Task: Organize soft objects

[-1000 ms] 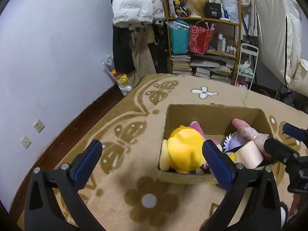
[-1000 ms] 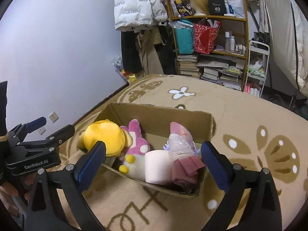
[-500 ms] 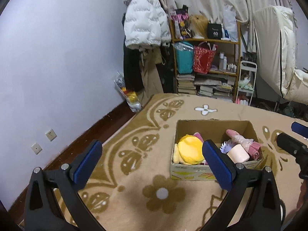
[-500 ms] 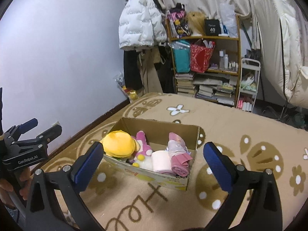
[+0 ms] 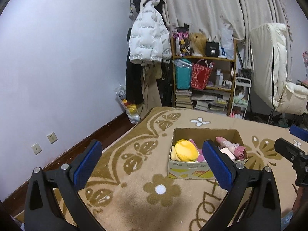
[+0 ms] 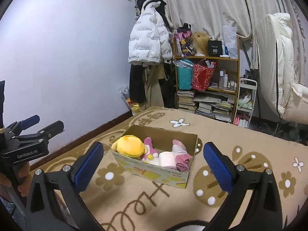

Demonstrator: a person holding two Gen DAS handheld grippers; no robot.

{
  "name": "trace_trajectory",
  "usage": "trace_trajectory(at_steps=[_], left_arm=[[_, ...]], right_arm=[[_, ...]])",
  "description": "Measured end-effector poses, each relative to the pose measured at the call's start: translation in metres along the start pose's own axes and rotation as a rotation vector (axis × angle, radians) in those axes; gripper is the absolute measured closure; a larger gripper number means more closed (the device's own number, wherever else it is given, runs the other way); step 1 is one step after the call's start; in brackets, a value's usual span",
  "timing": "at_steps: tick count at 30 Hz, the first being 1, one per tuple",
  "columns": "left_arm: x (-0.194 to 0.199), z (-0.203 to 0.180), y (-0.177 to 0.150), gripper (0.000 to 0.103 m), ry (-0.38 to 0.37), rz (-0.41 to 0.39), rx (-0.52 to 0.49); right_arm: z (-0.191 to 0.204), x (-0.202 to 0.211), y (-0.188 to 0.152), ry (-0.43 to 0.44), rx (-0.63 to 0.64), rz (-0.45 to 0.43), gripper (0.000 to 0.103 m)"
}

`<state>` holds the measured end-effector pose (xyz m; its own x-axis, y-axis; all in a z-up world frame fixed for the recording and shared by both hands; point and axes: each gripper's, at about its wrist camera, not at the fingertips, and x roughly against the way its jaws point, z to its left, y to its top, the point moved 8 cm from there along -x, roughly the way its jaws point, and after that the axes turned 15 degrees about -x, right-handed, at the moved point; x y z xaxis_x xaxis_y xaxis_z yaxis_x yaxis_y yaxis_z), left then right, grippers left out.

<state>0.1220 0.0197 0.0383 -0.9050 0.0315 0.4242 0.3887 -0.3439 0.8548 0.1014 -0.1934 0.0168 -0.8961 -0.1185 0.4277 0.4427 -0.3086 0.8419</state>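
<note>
Toys [image 6: 132,147] fill a cardboard box [image 6: 154,170] on a tan flowered rug [image 6: 240,138]. Both claws, left [image 5: 152,161] and right [image 6: 154,165], hang spread wide and empty above the rug. Beyond stand a cluttered shelf [image 6: 207,84], a hung white jacket [image 6: 148,42], curtains [image 6: 211,5] and a lilac wall [image 6: 67,48].

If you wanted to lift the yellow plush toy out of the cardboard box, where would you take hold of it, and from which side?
I would grip the yellow plush toy across its rounded top, coming straight down from above. It bulges over the rim at the left end of the cardboard box, while the box walls and the pink plush beside it block any sideways approach.
</note>
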Motion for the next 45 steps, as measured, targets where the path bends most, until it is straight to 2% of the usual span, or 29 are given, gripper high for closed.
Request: trace_trajectory(at_steps=[9,17,20,25,34,45], left_arm=[[0.009,0.0,-0.01,0.0,-0.035,-0.071,0.056],[-0.003,-0.008,-0.019,0.0,-0.045,-0.053,0.046],[-0.01,-0.006,-0.026,0.0,-0.041,-0.043,0.062],[-0.022,-0.003,-0.037,0.0,-0.028,-0.027,0.099],[-0.043,-0.018,-0.043,0.0,-0.052,0.007,0.056],[-0.048,-0.037,-0.045,0.0,-0.082,0.026,-0.007]], right_arm=[[-0.002,0.002,-0.016,0.012,-0.012,-0.038,0.0],[-0.025,-0.008,-0.032,0.01,-0.019,-0.035,0.0],[-0.036,-0.013,-0.04,0.015,-0.044,-0.02,0.0],[-0.048,-0.019,-0.049,-0.022,-0.038,-0.021,0.0],[-0.064,-0.033,-0.062,-0.042,-0.067,0.015,0.0],[-0.066,-0.039,-0.067,-0.046,-0.066,0.029,0.0]])
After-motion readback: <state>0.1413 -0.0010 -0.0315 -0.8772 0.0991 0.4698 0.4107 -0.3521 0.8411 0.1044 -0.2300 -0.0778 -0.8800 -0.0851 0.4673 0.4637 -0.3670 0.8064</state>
